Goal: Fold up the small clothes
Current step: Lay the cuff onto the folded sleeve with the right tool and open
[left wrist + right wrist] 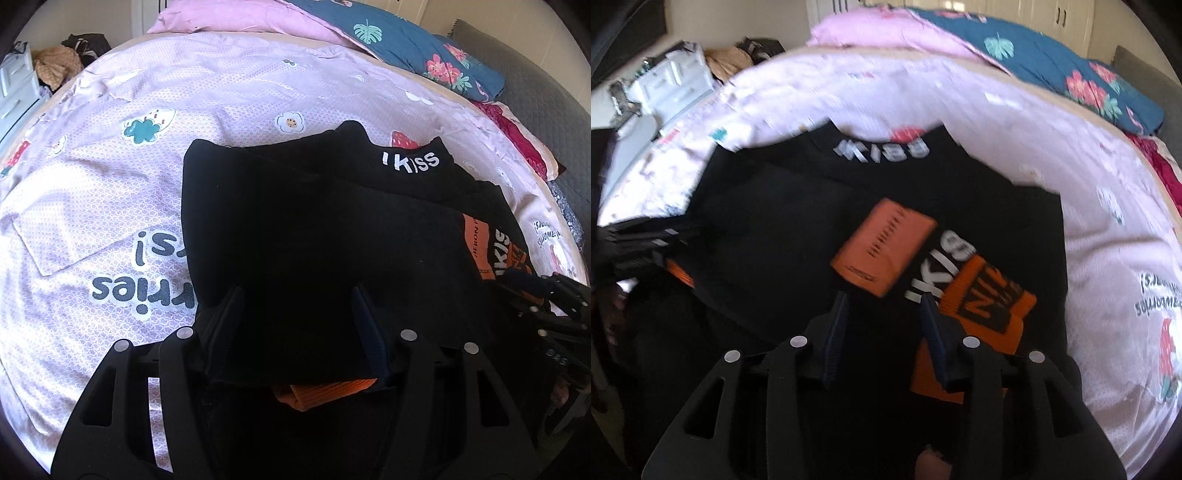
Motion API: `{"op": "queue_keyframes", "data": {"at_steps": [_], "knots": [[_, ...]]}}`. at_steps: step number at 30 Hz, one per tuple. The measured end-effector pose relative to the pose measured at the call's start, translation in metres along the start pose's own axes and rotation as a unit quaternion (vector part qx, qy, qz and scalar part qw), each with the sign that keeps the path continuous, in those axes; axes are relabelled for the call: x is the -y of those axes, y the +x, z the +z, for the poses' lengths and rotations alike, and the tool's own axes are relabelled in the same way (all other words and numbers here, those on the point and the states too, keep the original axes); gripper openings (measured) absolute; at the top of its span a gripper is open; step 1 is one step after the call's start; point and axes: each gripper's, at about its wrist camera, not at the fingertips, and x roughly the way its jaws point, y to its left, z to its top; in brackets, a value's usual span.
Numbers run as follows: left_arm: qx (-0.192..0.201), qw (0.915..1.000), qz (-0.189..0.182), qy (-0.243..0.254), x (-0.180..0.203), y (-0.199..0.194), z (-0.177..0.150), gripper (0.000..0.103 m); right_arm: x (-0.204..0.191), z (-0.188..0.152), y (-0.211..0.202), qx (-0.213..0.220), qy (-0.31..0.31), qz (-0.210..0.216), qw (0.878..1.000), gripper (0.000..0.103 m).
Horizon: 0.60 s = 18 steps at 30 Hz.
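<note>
up close, the left gripper [297,295] is showing its two fingers [229,314] spread apart, with a fold of the black shirt [295,221] draped between and over them; whether they are pinching the cloth cannot be told. the right gripper [882,306] is also standing with its fingers [836,332] parted over the near hem, and a grip there cannot be told either, as that view is blurring. the shirt is lying on a pale pink bedsheet [110,184] printed with strawberries and flowers, its collar pointing far and its left side already folded in over the chest. an orange printed patch [882,247] is showing on the front, right of centre. beyond the sheet, a pink pillow [229,18] and a teal floral quilt [406,40] are sitting at the far edge. the shirt is looking soft, light and limp, so it is likely sagging wherever it is unsupported; taking hold at the hem corners or along a fold edge seems safest.
</note>
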Motion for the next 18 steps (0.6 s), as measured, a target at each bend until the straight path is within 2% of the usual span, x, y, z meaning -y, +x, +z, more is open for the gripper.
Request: {"op": "queue_keyframes", "data": {"at_steps": [3,4,5,7,12,16,18], "knots": [[0.0,1.0,0.0,0.0,0.001,0.001,0.0,0.052,0.005,-0.004,0.003,-0.005,0.003,-0.002,1.0,0.039],[0.0,1.0,0.0,0.0,0.001,0.001,0.0,0.052,0.006,-0.005,0.005,-0.01,0.004,-0.028,1.0,0.051],[-0.001,1.0,-0.001,0.0,0.001,0.001,0.0,0.052,0.008,-0.006,0.006,-0.009,0.007,-0.036,0.999,0.054],[-0.001,1.0,0.001,0.003,0.002,0.001,0.0,0.053,0.014,-0.007,0.006,-0.007,0.022,-0.021,1.0,0.055],[0.001,1.0,0.003,0.006,0.005,0.0,0.001,0.054,0.011,-0.006,-0.002,0.006,0.019,-0.019,1.0,0.057],[0.003,1.0,0.0,0.008,0.007,-0.002,0.001,0.059,0.015,-0.002,-0.01,0.024,0.026,-0.02,0.999,0.068],[0.006,0.9999,0.001,0.01,0.008,-0.004,0.002,0.061,0.019,-0.001,-0.014,0.03,0.036,-0.017,0.999,0.07]]}}
